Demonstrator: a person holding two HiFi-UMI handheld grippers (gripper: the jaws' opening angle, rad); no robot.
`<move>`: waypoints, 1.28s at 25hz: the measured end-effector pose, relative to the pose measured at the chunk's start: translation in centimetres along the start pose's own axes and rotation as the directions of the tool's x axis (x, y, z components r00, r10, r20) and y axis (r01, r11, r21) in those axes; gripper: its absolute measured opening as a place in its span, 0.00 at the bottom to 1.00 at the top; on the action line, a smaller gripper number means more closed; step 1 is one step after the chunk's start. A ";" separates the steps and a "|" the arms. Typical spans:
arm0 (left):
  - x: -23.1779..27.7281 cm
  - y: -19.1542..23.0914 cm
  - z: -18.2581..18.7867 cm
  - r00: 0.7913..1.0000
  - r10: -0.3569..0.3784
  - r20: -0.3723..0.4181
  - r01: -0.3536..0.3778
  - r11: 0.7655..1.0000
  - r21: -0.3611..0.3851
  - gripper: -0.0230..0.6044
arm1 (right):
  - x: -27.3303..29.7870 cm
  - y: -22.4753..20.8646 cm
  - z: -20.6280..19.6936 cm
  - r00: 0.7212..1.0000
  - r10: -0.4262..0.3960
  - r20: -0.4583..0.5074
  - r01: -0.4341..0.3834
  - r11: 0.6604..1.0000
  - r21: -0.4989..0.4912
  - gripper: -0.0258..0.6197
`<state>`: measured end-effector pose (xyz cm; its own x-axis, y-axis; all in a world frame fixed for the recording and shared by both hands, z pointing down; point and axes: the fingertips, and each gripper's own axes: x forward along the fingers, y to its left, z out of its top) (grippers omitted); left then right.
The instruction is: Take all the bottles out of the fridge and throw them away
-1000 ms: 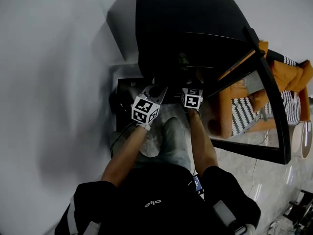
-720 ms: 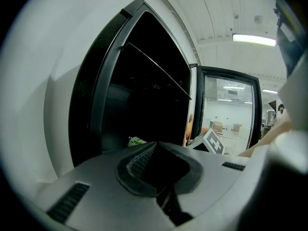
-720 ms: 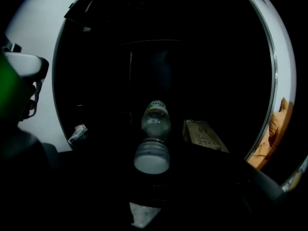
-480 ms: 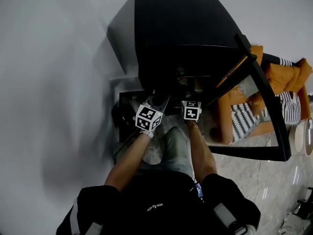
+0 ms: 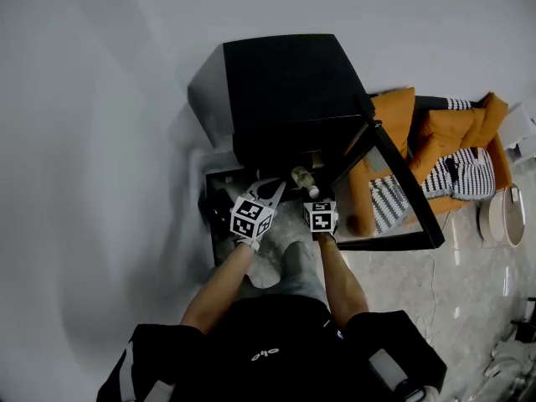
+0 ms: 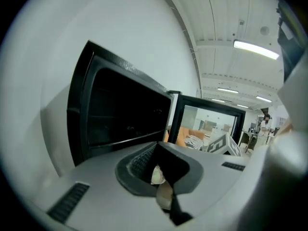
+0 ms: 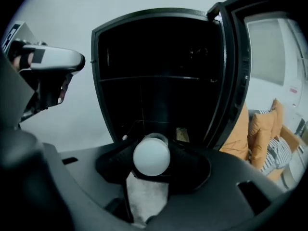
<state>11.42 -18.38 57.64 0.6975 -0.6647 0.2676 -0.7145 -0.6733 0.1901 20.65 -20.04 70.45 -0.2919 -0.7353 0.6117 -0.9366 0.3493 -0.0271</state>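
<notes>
Against the white wall [image 5: 84, 141], the black fridge [image 5: 285, 90] is seen with its door [image 5: 400, 193] swung open to the right. Both grippers have been drawn back from its mouth since a second ago. The bottle [image 5: 302, 179], just outside the fridge, is clamped by the right gripper [image 5: 311, 196], whose jaws have just been closing. The left gripper [image 5: 270, 193] is closed on nothing.

The small black box-shaped fridge [image 5: 289, 86] stands on the floor against the white wall, its glass-paned door [image 7: 233, 81] swung wide (hinged at the right, as I look in). One clear plastic bottle [image 7: 151, 154] is out in front of the opening, clamped in my right gripper's [image 5: 310, 194] jaws, its white round end facing back.
</notes>
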 end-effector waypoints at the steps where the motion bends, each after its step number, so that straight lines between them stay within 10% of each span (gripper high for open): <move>1: -0.9 -0.6 1.3 1.000 -0.002 -0.005 0.002 1.000 -0.004 0.05 | -1.6 0.2 0.6 1.000 0.002 -0.012 -0.002 1.000 -0.001 0.35; 10: -6.1 -4.0 9.0 1.000 -0.003 -0.008 0.003 1.000 -0.015 0.05 | -12.9 1.3 7.4 1.000 -0.005 0.021 0.005 1.000 -0.012 0.35; 22: -11.1 -2.7 9.6 0.992 0.123 0.028 -0.123 0.992 -0.016 0.05 | -15.0 5.4 13.3 0.987 0.099 0.129 -0.083 0.989 -0.121 0.35; 32: -22.1 3.3 8.4 0.915 0.398 0.064 -0.392 0.916 -0.089 0.05 | -12.4 17.6 17.3 0.928 0.351 0.127 -0.302 0.907 -0.294 0.35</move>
<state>-5.93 -8.67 44.40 0.3579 -0.8968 0.2602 -0.9323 -0.3277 0.1530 4.42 -14.80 48.72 -0.6239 -0.6335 0.4576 -0.7038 0.7100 0.0232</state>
